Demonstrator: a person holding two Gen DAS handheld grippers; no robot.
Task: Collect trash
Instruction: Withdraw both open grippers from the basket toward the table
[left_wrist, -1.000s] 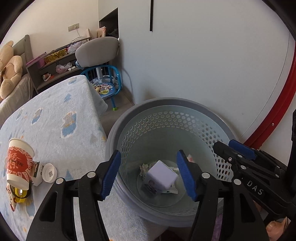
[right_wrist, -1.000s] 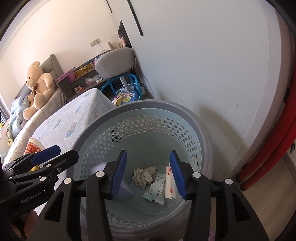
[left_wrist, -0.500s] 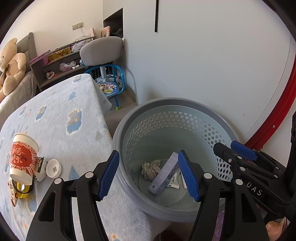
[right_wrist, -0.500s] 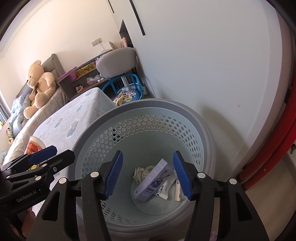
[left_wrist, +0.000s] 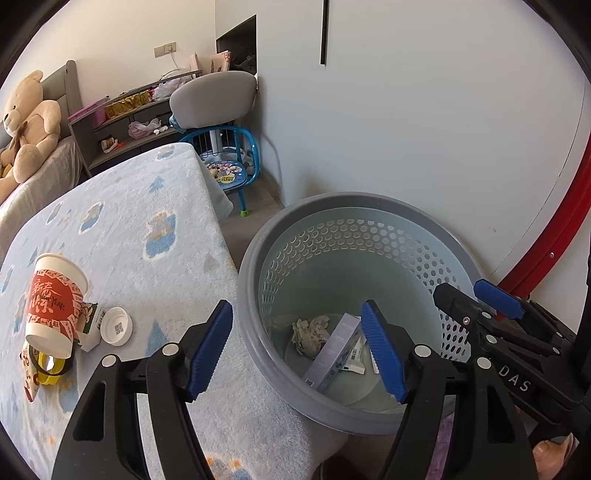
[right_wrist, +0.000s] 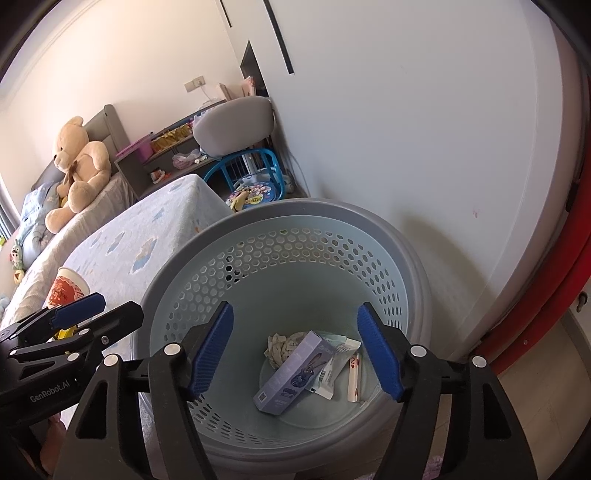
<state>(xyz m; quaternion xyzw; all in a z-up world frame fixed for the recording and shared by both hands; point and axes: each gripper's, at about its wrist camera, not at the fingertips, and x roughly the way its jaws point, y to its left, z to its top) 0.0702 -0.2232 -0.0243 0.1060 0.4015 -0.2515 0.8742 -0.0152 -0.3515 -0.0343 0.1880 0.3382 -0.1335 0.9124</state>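
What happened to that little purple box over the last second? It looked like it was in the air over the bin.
The purple box was falling a second ago; it has dropped and now lies tilted at the bottom of the basket, resting on the crumpled paper and wrappers. Both the left gripper and the right gripper stayed open and empty. The paper cup and white lid on the blanket did not move.

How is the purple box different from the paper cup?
The purple box lies inside the bin; the paper cup lies tipped over on the blanket. The box is flat-sided and purple; the cup is round, red and white. Neither is held by a tool.
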